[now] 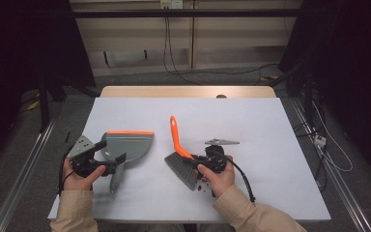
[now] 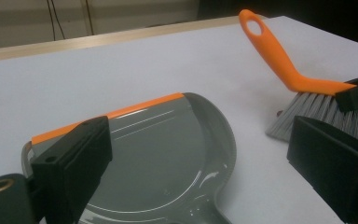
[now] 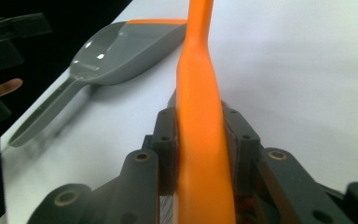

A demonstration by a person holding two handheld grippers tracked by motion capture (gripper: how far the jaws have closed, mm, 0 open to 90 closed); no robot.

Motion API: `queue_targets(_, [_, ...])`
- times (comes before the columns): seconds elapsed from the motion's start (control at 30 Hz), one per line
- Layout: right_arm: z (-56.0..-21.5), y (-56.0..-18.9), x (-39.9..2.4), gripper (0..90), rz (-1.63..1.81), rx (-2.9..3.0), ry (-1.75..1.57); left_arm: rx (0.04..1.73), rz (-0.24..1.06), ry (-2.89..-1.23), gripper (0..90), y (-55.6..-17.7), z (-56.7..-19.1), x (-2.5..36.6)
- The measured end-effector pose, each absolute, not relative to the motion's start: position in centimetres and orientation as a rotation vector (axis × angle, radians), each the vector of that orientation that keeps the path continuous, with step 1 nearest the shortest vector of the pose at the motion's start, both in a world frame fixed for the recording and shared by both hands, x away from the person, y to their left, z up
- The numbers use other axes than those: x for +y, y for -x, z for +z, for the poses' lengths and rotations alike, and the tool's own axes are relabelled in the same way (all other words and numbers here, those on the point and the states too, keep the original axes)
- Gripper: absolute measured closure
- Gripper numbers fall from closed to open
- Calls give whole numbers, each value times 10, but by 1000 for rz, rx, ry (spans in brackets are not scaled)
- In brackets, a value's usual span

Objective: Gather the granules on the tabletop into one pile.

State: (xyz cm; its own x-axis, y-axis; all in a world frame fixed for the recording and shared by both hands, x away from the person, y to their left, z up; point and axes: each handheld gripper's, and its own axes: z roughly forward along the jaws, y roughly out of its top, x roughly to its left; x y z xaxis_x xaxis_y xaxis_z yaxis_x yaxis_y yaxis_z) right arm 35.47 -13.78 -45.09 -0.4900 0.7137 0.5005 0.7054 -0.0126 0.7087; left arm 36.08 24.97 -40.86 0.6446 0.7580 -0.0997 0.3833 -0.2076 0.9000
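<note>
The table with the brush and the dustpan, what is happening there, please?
A person works at a white table with a gripper in each hand. The right gripper is shut on the orange handle of a small brush, whose grey bristles rest on the table. The left gripper is open, its jaws on either side of the grey dustpan, which lies flat on the table. A few small dark bits lie by the bristles.

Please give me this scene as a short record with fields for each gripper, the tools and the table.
right gripper: shut on the brush, clamping its orange handle
brush bristles: grey, low over the table, beside small dark crumbs
left gripper: open, jaws either side of the dustpan handle, not pressing it
dustpan: grey with an orange lip, lying flat
table: white top
</note>
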Motion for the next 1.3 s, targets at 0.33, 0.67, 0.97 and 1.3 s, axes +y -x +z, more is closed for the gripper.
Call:
queue_targets(0.33, [-450, -356, -157, 705, 1590, 2148, -1584, 908, 450, -1829, 64, -361, -408, 248])
queue_targets(0.67, [-434, -362, -160, 706, 1763, 2226, -1354, 910, 446, -1828, 64, -361, -409, 248])
queue_targets(0.97, [-426, -349, -179, 706, 1814, 2448, -1016, 919, 445, -1826, 64, -362, -410, 249])
queue_targets(1.3, [-434, -333, -173, 706, 1745, 2703, -672, 922, 445, -1830, 64, -362, -411, 249])
